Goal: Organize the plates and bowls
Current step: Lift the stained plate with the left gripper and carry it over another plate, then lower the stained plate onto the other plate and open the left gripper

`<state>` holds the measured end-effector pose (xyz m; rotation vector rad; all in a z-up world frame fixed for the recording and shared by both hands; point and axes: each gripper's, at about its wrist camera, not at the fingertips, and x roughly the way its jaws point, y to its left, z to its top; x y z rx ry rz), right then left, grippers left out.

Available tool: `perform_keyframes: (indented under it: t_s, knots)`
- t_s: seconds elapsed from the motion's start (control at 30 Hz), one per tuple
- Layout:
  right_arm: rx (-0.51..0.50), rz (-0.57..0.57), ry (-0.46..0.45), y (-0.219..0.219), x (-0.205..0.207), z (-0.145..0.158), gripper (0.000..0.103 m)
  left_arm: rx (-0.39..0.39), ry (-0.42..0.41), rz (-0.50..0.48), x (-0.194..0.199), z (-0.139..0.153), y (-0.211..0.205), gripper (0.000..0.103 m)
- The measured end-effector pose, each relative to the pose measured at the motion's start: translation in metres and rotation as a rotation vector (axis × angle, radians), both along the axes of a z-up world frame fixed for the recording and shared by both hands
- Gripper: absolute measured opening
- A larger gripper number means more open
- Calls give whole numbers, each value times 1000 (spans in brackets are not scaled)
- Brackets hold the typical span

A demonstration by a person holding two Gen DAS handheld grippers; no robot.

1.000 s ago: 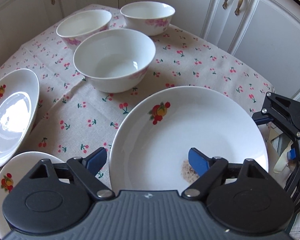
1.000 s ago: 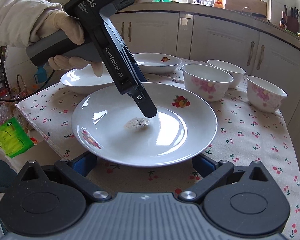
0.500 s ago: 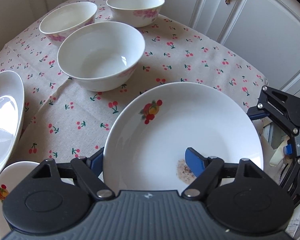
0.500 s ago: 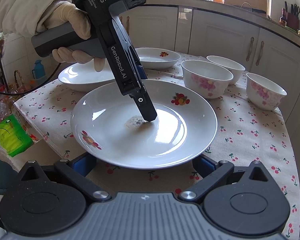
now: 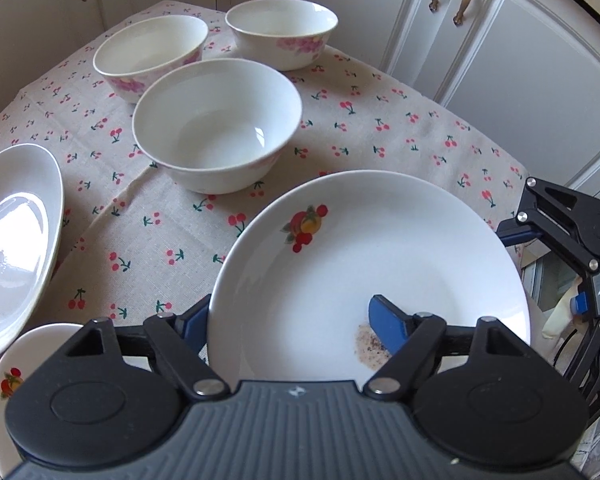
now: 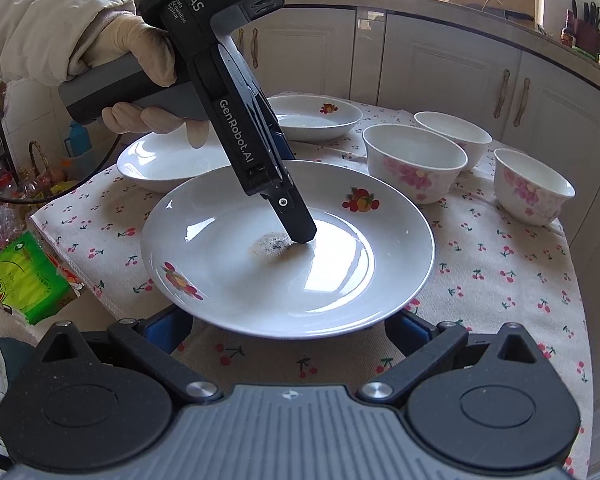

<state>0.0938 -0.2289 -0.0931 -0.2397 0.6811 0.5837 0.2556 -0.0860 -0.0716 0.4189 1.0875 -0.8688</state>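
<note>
The left tongs [image 5: 290, 322] straddle the near rim of a white plate [image 5: 380, 248] with a fruit motif, one blue pad [image 5: 388, 322] over a speckled residue inside, the other under the rim; the jaws have just been closing. Three bowls [image 5: 218, 124] stand toward the desk's [image 5: 400, 132] far edge, two more plates [image 5: 18, 224] at its left edge.

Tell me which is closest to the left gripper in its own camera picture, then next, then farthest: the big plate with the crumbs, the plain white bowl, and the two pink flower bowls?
1. The big plate: right at the left gripper, rim between its fingers.
2. The plain white bowl: beyond the plate, middle of the table.
3. The two pink flower bowls: far edge; too close to rank.
</note>
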Motion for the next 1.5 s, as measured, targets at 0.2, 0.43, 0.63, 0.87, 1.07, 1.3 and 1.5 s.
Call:
perform_keyframes:
  t_s: [0.2, 0.43, 0.63, 0.87, 1.07, 1.3, 1.5]
  knots:
    - [5, 12, -6, 2, 5, 11, 103, -30, -33, 17, -1, 16, 10, 80]
    - [-6, 72, -35, 21, 17, 26, 103, -54, -67, 80, 1, 32, 40, 80]
    - [-15, 145, -41, 49, 31, 32, 103, -65, -84, 154, 2, 38, 77, 80]
    - [-5, 195, -14, 83, 46, 30, 103, -72, -86, 221, 5, 36, 119, 80]
    - [-19, 212, 21, 105, 56, 26, 103, -88, -72, 254, 10, 25, 144, 80]
    - [-53, 205, 38, 124, 63, 24, 103, -107, -51, 265, 19, 12, 159, 80]
    - [-84, 188, 60, 135, 65, 27, 103, -132, -31, 272, 26, 5, 165, 80]
